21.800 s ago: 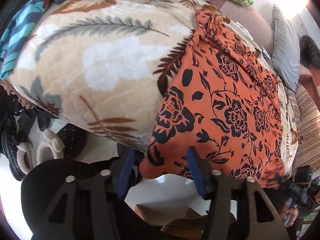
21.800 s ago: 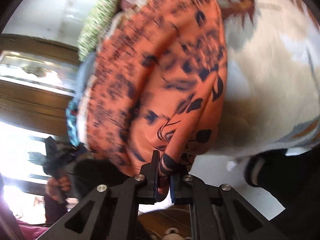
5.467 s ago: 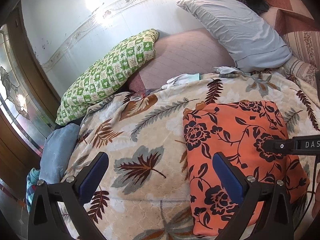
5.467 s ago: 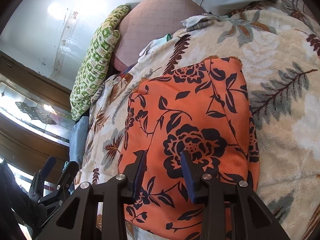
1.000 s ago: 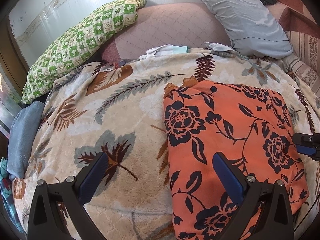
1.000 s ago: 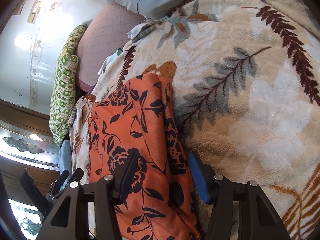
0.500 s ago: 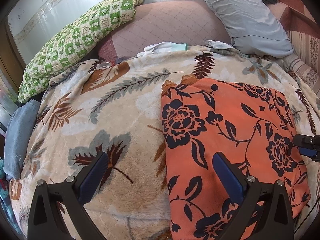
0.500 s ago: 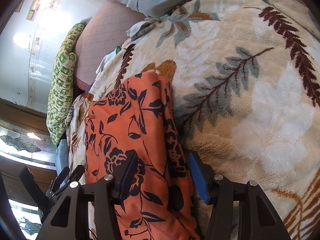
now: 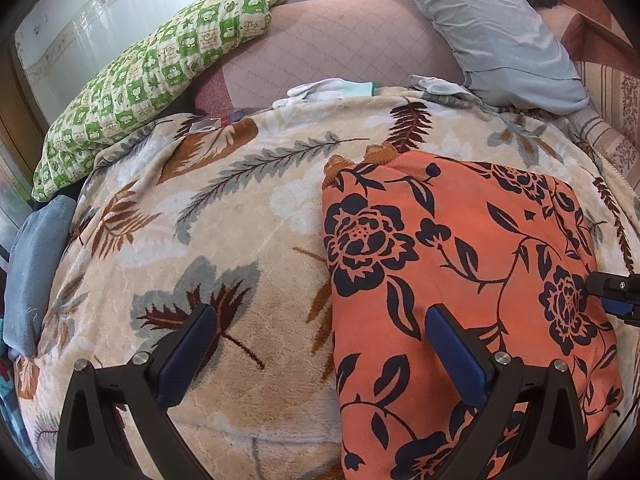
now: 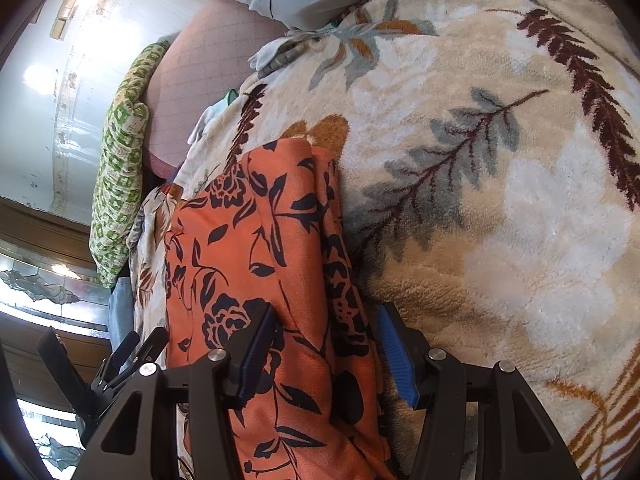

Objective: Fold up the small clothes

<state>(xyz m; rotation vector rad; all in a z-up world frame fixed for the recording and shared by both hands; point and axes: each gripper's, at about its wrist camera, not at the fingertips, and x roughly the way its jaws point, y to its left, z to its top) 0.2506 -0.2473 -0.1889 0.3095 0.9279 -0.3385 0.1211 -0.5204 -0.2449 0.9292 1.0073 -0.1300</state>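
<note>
**R gripper straddles cloth edge**

Orange floral cloth (image 9: 460, 264) lies folded on leaf blanket (image 9: 224, 240), long axis 12–6.
R gripper (image 10: 326, 354): jaws part-open, astride thick right edge, no pinch seen; nearer hand.
L gripper (image 9: 320, 344): jaws wide, empty, left edge between.
L view shows whole cloth; R view only layered edge.

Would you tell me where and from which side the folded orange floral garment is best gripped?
Probably at its stacked right edge, where the right tool already straddles the layers. The orange floral garment lies flat on the leaf-print blanket; that edge stands thick enough to pinch all layers from the near side.
</note>
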